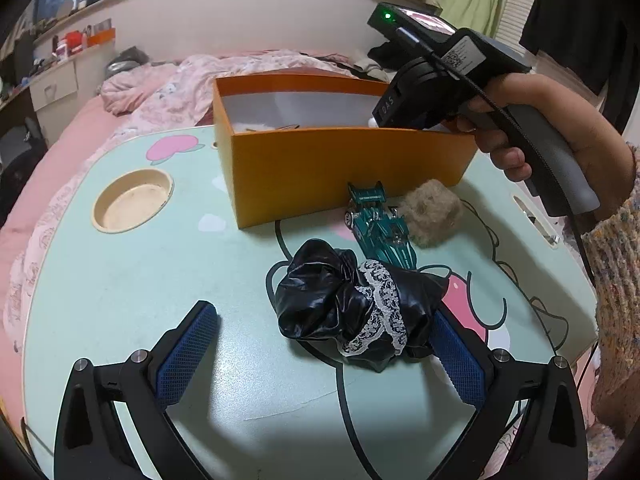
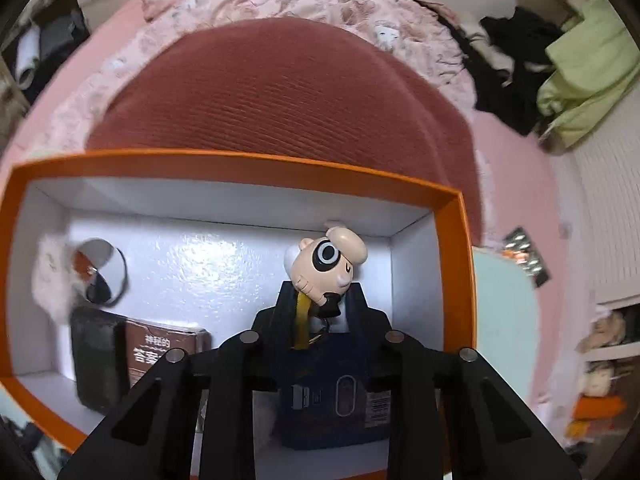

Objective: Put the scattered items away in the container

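An orange box (image 1: 344,168) with a white inside stands at the back of the mint lap table (image 1: 120,292). My left gripper (image 1: 324,356) is open low over the table, with a black lace-trimmed scrunchie (image 1: 352,308) between its fingers, against the right pad (image 1: 456,364). A teal toy car (image 1: 378,224) and a beige fluffy ball (image 1: 432,212) lie in front of the box. My right gripper (image 2: 320,300) hangs over the box (image 2: 240,164), shut on a cartoon figurine keychain (image 2: 328,268). Its body shows in the left wrist view (image 1: 440,80).
Inside the box lie a small brown book (image 2: 164,352), a dark block (image 2: 96,356), a fluffy round mirror (image 2: 96,272) and a dark blue package (image 2: 336,396). The table has a round cup recess (image 1: 132,200). A pink bed with a quilt (image 1: 192,84) surrounds the table.
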